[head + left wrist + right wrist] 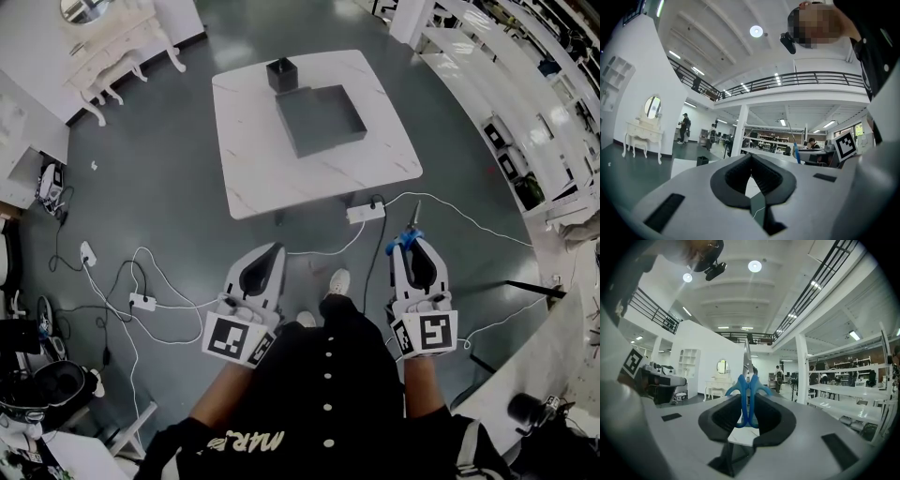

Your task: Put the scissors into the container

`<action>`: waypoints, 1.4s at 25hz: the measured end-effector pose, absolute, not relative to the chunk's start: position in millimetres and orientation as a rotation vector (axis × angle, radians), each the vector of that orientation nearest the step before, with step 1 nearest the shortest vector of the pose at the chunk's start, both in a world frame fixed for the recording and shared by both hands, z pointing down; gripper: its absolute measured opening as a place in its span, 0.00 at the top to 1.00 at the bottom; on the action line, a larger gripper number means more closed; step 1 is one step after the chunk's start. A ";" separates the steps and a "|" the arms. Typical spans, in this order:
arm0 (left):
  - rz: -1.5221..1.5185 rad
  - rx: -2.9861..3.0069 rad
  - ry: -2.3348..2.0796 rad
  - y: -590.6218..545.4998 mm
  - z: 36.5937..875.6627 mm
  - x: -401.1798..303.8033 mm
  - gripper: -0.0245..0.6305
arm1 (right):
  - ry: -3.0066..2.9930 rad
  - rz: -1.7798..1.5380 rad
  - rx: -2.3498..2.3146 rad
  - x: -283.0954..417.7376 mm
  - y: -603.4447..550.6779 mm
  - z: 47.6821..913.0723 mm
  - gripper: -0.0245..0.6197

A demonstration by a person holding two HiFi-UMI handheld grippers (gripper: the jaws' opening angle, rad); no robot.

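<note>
Right claw (749, 397) is clamped on the blue handle loops of the scissors (747, 394), with the blades sticking out past the tips, ahead and slightly up. Left claw (751, 161) is pinched closed with nothing in it. In the head view both are at waist level, the left claw (274, 248) beside the right claw (413, 247), and the scissors (412, 234) are well short of the table (253, 178).

Risks, near to far:
- The grip is only on the rounded loops. I'd expect the scissors to pivot or slide between the pads on a bump or quick swing. The blades could also scissor open, since nothing pins them.
- The exposed point leads the way, so it touches first whatever is ahead.
- The floor between the person's shoe (338, 281) and the table is littered with white cables (141, 281). A power strip (366, 213) sits just at the table edge. That's a snag or trip hazard on the walk in, and a jolt would hit that weak grip.
- On the table a small dark box (281, 73) sits just behind a wide grey tray (319, 119). I can't tell which one is the container.
- If it's the box, the opening is narrow and the box looks light. An off-centre blade tip could catch the rim and tip or shove it.
- If it's the tray, the main risk is releasing too high, so the scissors bounce or skid.
</note>
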State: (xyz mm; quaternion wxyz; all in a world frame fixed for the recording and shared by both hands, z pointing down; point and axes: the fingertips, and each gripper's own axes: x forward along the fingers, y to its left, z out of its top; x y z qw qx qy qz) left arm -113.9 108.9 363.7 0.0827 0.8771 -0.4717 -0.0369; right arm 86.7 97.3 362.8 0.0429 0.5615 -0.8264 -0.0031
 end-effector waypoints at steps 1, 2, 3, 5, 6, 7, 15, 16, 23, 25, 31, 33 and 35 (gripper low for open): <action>-0.112 2.617 -1.412 103.3 364.2 -111.7 0.92 | -2.529 -0.011 1.712 88.3 91.9 363.6 0.81; -0.116 2.616 -1.415 97.2 363.6 -109.2 0.92 | -2.531 -0.013 1.708 90.0 86.0 363.8 0.81; -0.120 2.615 -1.417 91.0 362.3 -106.6 0.92 | -2.533 -0.016 1.704 91.7 79.8 363.3 0.81; -0.126 2.620 -1.420 78.6 358.6 -101.7 0.92 | -2.538 -0.023 1.701 94.9 66.8 360.8 0.81; -0.127 2.624 -1.422 72.1 356.7 -99.6 0.92 | -2.541 -0.027 1.700 96.1 60.1 359.2 0.81; -0.129 2.627 -1.424 65.6 354.8 -97.7 0.92 | -2.545 -0.030 1.697 97.3 53.3 357.6 0.81; -0.127 2.623 -1.441 21.7 352.5 -78.7 0.92 | -2.562 -0.041 1.669 114.7 7.8 355.4 0.81; -0.123 2.622 -1.442 17.2 353.1 -76.9 0.92 | -2.562 -0.039 1.667 116.3 2.9 356.0 0.81; -0.108 2.608 -1.464 -14.4 354.1 -63.4 0.92 | -2.571 -0.028 1.645 130.4 -30.4 358.4 0.81; -0.107 2.601 -1.474 -23.6 354.1 -59.8 0.92 | -2.575 -0.025 1.641 134.7 -40.8 358.6 0.81; -0.106 2.588 -1.502 -52.9 350.8 -44.0 0.92 | -2.590 -0.018 1.621 150.7 -73.1 358.1 0.81; -0.107 2.583 -1.514 -63.6 351.7 -38.7 0.92 | -2.597 -0.018 1.612 156.2 -84.7 359.3 0.81; -0.107 2.573 -1.527 -73.8 353.7 -32.3 0.92 | -2.603 -0.014 1.600 162.9 -95.9 361.3 0.81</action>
